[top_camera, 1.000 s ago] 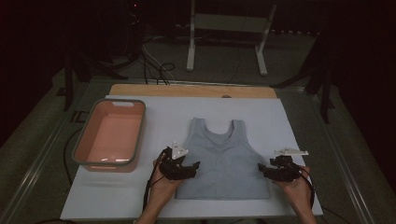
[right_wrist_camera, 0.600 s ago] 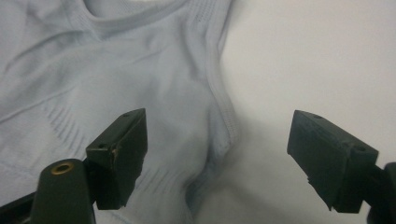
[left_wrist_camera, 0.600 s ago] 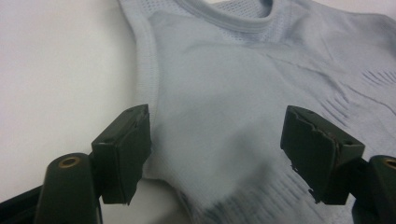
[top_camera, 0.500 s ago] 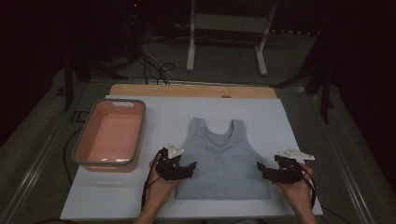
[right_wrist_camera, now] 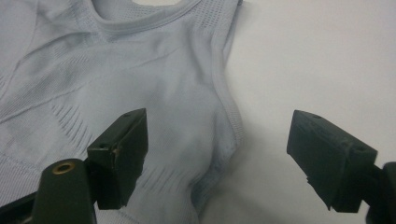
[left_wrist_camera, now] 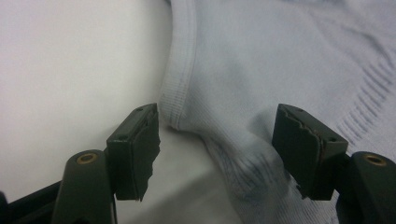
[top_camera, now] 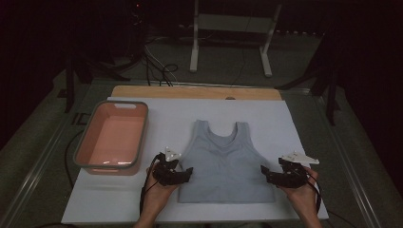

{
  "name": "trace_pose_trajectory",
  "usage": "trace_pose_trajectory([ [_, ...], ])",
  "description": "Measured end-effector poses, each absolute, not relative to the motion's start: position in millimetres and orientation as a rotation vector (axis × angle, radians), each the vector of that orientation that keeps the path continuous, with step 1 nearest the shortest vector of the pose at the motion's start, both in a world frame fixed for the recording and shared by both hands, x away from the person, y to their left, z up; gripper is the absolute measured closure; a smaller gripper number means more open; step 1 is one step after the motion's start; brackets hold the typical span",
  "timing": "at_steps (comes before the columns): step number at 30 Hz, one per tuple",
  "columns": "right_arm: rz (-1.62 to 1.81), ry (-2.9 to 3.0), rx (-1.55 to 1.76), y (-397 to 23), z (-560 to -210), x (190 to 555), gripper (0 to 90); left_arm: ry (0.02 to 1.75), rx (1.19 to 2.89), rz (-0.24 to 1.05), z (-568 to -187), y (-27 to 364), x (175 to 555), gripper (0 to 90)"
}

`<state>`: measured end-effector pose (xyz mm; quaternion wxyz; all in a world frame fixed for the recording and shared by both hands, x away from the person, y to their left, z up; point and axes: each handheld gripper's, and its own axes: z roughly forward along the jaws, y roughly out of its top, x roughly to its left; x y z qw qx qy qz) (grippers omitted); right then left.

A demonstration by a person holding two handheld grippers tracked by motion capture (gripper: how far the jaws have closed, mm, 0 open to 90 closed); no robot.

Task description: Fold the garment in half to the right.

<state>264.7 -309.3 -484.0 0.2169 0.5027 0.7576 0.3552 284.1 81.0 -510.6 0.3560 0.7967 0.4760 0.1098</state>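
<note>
Two side seams frame it: the tank top (top_camera: 227, 166) lies collar toward 12 o'clock, left gripper (top_camera: 186, 174) open astride its 9 o'clock edge and closing slightly, right gripper (top_camera: 266, 175) open astride the 3 o'clock edge.

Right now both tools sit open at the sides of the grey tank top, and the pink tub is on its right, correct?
Not quite: in the high view the pink tub is left of the grey tank top. The left tool and right tool do sit open at its sides.
</note>
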Motion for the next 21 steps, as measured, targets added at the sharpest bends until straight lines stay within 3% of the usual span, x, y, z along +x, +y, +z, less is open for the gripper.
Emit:
trace_pose_trajectory([
  [16, 1.003, 2.130, 1.336, -296.3, -481.8, 261.7, 21.2, 1.268, 2.039, 0.164, -516.7, 82.4, 290.9, 39.8],
  [18, 1.006, 2.133, 1.329, -294.6, -481.5, 261.3, 21.2, 1.261, 2.037, 0.157, -516.5, 81.0, 290.8, 44.6],
  [21, 1.014, 2.142, 1.319, -291.8, -481.5, 261.1, 21.5, 1.255, 2.006, 0.107, -517.3, 79.4, 292.3, 59.7],
])
